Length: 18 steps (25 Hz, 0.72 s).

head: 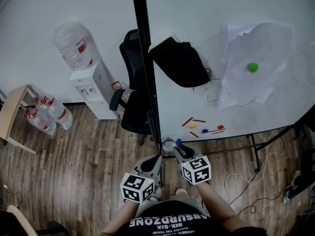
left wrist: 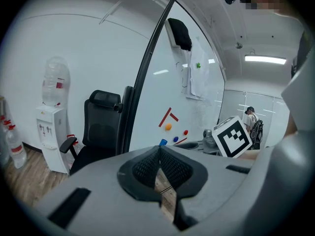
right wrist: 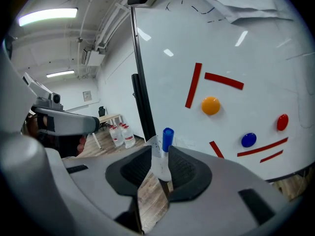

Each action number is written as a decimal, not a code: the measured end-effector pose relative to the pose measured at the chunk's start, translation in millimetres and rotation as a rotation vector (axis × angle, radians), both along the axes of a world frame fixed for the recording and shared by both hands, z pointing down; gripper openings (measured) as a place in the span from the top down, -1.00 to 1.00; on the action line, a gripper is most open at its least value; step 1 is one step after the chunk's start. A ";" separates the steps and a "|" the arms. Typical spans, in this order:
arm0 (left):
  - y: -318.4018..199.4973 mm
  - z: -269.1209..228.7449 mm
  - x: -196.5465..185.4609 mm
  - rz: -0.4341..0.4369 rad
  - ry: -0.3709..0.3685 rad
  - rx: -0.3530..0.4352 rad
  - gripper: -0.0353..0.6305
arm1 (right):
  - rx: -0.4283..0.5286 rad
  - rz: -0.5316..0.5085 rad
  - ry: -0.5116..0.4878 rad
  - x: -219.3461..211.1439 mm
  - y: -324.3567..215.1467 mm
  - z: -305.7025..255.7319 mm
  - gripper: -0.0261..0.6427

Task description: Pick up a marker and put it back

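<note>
My right gripper [right wrist: 158,154]: pinching the marker [right wrist: 168,137].
My left gripper [left wrist: 158,149]: jaws together, empty.
Risk: tip-only pinch; marker could tilt, slip out.

Left gripper [head: 157,159] jaws together; right gripper [head: 178,150] beside it, jaws partly apart.

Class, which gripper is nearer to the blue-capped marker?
Right. The marker stands between the jaws of the right gripper; the left gripper sits to the marker's left in the head view, apart from it.
</note>
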State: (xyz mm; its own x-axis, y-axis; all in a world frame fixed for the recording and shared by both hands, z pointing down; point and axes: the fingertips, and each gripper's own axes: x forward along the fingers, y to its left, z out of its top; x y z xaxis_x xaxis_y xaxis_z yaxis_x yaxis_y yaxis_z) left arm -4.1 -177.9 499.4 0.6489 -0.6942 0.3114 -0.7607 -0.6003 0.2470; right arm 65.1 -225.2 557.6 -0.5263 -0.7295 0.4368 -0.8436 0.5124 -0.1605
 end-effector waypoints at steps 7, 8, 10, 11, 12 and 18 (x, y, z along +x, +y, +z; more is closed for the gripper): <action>5.1 -1.5 0.5 0.017 0.000 0.007 0.87 | 0.012 0.026 -0.049 0.1 15.5 -12.4 0.67; 5.9 -1.9 0.5 0.018 0.001 0.008 0.87 | 0.016 0.028 -0.053 0.0 18.1 -14.4 0.67; 7.4 -3.3 1.0 0.022 0.003 0.012 0.87 | 0.026 0.034 -0.062 0.1 23.2 -19.2 0.67; 8.0 -4.3 1.3 0.024 0.004 0.015 0.87 | 0.032 0.038 -0.067 0.2 25.7 -21.9 0.67; 8.8 -5.1 1.6 0.026 0.006 0.018 0.87 | 0.039 0.041 -0.072 0.0 28.3 -24.6 0.68; 16.7 -6.5 4.3 0.041 0.008 0.022 0.87 | 0.084 0.049 -0.113 -4.6 46.9 -40.9 0.81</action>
